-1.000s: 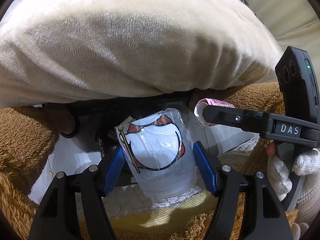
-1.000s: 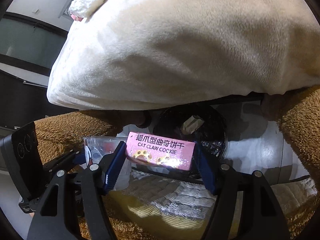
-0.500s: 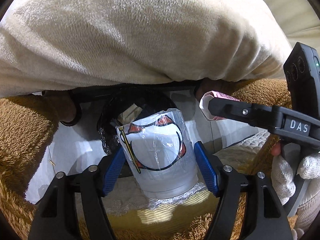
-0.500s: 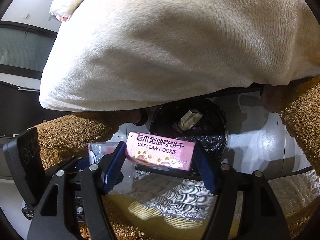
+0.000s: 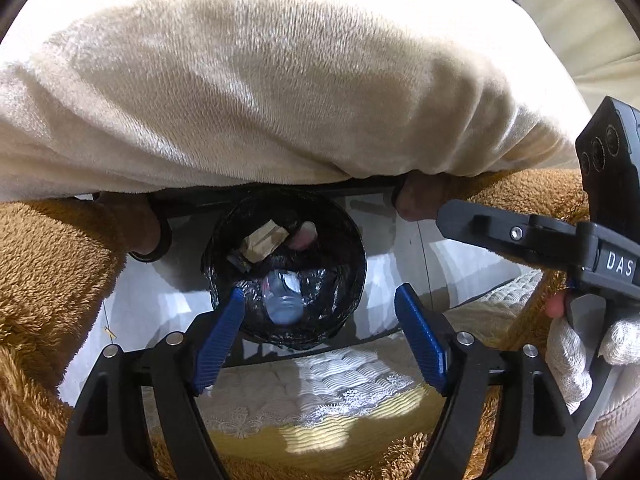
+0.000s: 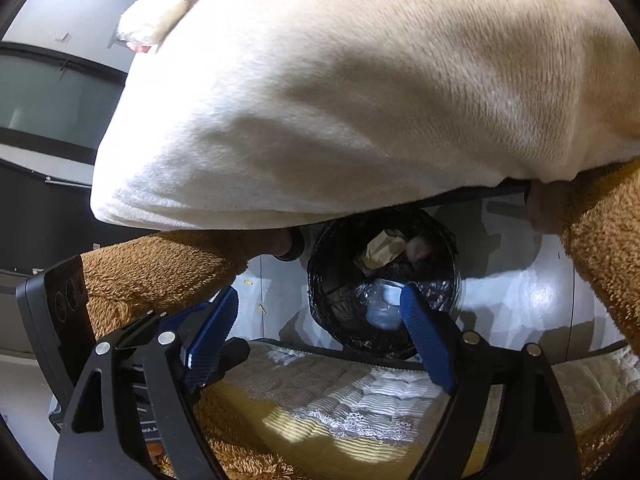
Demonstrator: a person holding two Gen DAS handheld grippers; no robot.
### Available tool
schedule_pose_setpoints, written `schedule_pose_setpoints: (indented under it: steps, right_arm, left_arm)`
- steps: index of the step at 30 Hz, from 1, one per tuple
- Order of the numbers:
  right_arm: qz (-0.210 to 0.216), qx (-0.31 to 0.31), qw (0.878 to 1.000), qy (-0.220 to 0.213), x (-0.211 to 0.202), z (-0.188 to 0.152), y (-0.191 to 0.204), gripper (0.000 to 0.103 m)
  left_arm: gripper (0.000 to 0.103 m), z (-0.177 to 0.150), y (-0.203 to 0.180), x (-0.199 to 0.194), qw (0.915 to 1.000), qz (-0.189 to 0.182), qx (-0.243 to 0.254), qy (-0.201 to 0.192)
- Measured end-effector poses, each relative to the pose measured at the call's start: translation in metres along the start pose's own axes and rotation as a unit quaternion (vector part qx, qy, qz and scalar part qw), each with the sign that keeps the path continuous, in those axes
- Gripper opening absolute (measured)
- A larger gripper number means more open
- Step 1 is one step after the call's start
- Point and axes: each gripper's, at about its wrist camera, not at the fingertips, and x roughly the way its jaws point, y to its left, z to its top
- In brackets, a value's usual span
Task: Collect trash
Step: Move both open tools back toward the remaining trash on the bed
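A black-lined trash bin (image 5: 352,264) stands on the floor below the bed edge; it also shows in the right wrist view (image 6: 320,296). Inside it lie the clear plastic cup (image 5: 282,304), a brown paper scrap (image 5: 264,240) and something pinkish (image 5: 304,236). The cup also shows in the right wrist view (image 6: 380,308). My left gripper (image 5: 320,336) is open and empty above the bin. My right gripper (image 6: 320,336) is open and empty, just left of the bin's near rim. The right gripper's body (image 5: 540,240) shows at the right of the left wrist view.
A cream blanket (image 5: 260,92) bulges over the top of both views. A brown fuzzy blanket (image 5: 48,264) lies on both sides. A yellow and white quilted mattress edge (image 5: 328,400) lies under the grippers. The floor (image 6: 520,300) is glossy white.
Both grippers have opened. The cup has left the left gripper and now lies in the bin. The pink cookie packet has left the right gripper.
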Motion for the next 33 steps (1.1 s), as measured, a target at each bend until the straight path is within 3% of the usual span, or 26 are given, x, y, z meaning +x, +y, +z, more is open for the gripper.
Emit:
schedule_pose_setpoints:
  steps: [8, 18, 25, 33]
  right_arm:
    - [0.012, -0.049, 0.997, -0.056, -0.029, -0.008, 0.014, 0.083]
    - [0.017, -0.160, 0.974, -0.158, -0.082, -0.007, 0.054, 0.083]
    - [-0.004, -0.220, 0.955, -0.197, -0.110, 0.034, 0.068, 0.083]
    - [-0.006, -0.226, 0.956, -0.186, -0.110, 0.102, 0.071, 0.083]
  left_arm:
    - [0.076, -0.004, 0.001, -0.031, 0.9970, -0.010, 0.002, -0.077]
    - [0.076, 0.001, 0.016, -0.091, 0.9790, -0.035, -0.011, -0.201]
    - [0.076, 0.032, 0.021, -0.123, 0.9685, -0.011, 0.023, -0.248]
    - [0.076, 0.092, 0.055, -0.149, 0.9632, 0.002, 0.010, -0.268]
